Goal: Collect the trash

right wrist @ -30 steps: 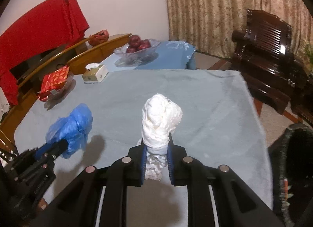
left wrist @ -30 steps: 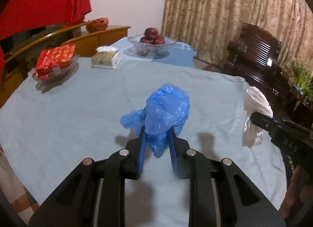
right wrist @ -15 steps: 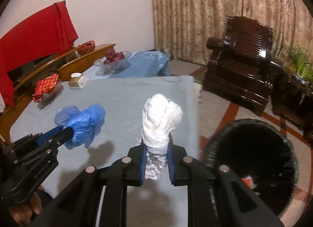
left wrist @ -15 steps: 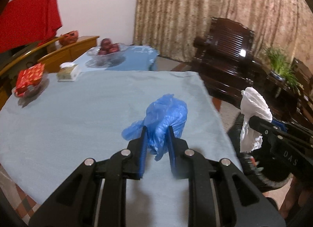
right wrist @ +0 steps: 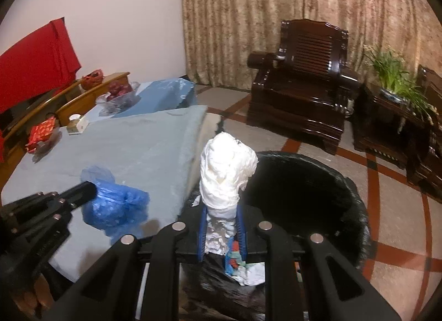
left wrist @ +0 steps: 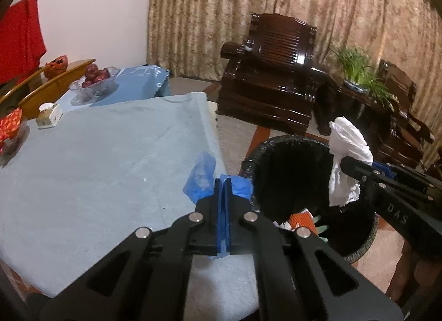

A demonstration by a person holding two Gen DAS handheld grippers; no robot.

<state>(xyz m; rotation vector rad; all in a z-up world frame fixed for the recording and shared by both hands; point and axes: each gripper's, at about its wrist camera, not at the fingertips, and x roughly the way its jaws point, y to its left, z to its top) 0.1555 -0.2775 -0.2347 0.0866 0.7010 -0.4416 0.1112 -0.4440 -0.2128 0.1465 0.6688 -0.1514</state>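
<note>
My left gripper (left wrist: 223, 182) is shut on a crumpled blue plastic bag (left wrist: 201, 180), which hangs over the table's right edge; the bag also shows in the right wrist view (right wrist: 116, 207). My right gripper (right wrist: 221, 210) is shut on a wad of white tissue (right wrist: 225, 171) and holds it above the black wicker trash bin (right wrist: 350, 191). The tissue (left wrist: 345, 160) and bin (left wrist: 265, 149) also show in the left wrist view. The bin stands on the floor right of the table and holds some trash (left wrist: 301, 218).
A table with a light blue cloth (left wrist: 96, 160) carries a tissue box (left wrist: 48, 117), a red packet in a dish (left wrist: 11, 127) and a fruit bowl (left wrist: 95, 80). A dark wooden armchair (left wrist: 273, 83) and a plant stand (left wrist: 356, 72) are behind the bin.
Both grippers swung right from over the table toward the bin, carrying the bag and the tissue. The left jaws now stand closer together, with the blue bag drooping in front of them.
</note>
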